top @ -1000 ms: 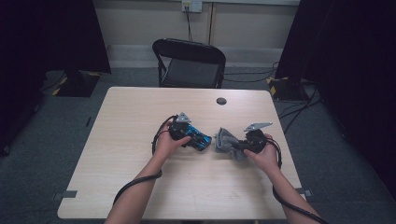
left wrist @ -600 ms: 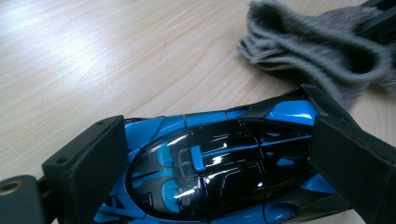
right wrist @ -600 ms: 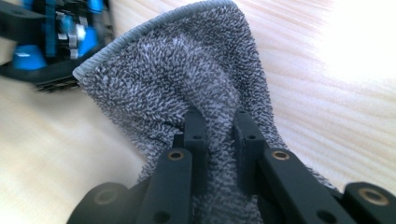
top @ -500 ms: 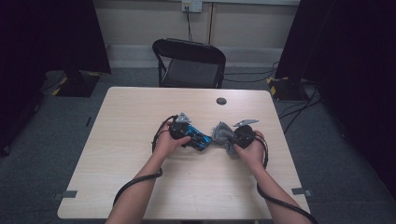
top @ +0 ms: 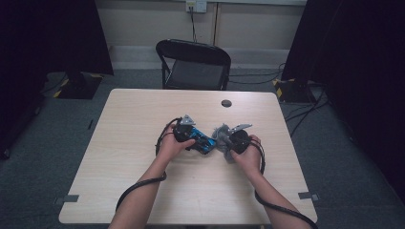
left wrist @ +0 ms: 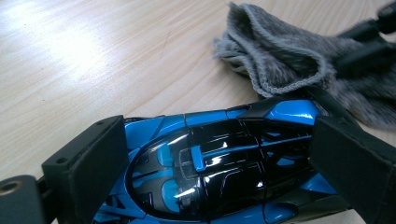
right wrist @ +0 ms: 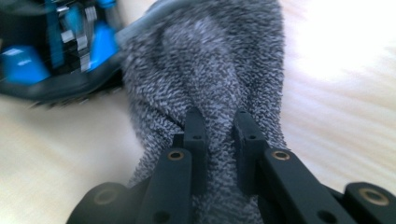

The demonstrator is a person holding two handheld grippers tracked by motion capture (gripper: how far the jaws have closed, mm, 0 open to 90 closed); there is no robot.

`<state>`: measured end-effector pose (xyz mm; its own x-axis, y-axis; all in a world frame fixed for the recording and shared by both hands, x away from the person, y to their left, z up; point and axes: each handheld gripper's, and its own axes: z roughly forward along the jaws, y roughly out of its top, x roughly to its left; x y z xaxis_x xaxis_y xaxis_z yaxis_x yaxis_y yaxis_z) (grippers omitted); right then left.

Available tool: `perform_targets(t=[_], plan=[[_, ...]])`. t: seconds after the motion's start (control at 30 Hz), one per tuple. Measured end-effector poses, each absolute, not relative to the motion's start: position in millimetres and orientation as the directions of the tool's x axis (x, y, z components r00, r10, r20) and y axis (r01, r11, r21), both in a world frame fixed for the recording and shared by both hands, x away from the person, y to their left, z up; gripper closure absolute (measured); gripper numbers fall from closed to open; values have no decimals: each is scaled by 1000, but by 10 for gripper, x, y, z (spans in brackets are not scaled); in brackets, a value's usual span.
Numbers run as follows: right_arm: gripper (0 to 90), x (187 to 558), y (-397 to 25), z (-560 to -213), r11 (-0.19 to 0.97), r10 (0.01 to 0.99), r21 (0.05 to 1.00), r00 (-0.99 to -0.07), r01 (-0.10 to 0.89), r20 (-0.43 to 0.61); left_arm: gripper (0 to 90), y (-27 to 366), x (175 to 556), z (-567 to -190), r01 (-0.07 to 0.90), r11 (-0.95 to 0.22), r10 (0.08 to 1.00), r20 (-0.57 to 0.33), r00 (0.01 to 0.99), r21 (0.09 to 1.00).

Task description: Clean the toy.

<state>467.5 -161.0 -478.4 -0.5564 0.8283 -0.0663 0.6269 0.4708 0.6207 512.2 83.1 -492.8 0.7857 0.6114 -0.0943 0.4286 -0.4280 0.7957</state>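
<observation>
A blue and black toy car (left wrist: 219, 163) lies on the wooden table (top: 143, 124), held across its body by my left gripper (left wrist: 219, 158), one jaw on each side. In the high view the car (top: 203, 141) sits mid-table by my left gripper (top: 193, 138). A grey fuzzy cloth (right wrist: 210, 74) is pinched in my right gripper (right wrist: 217, 126), its folds bunched between the jaws. The cloth (top: 221, 136) touches the car's end, and my right gripper (top: 228, 143) is just right of it. In the left gripper view the cloth (left wrist: 285, 60) rests against the car's far end.
A small dark round disc (top: 226, 103) lies on the table toward the far edge. A black folding chair (top: 193, 64) stands behind the table. Cables trail from both grippers over the near edge.
My right gripper has carried the cloth leftward until it meets the car. The left gripper and the car have stayed put.
</observation>
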Motion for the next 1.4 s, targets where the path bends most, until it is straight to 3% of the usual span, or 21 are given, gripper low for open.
perform_targets(t=[0.3,1.4], plan=[[793,4471,-1494,-4756,553,740,601,-672,577,-36,43,823,5130,-4911,442,-438,614,-99,783,782],[795,4171,-1373,-4741,624,588,592,-805,510,74,43,837,5136,-4909,447,-433,622,-100,777,783]])
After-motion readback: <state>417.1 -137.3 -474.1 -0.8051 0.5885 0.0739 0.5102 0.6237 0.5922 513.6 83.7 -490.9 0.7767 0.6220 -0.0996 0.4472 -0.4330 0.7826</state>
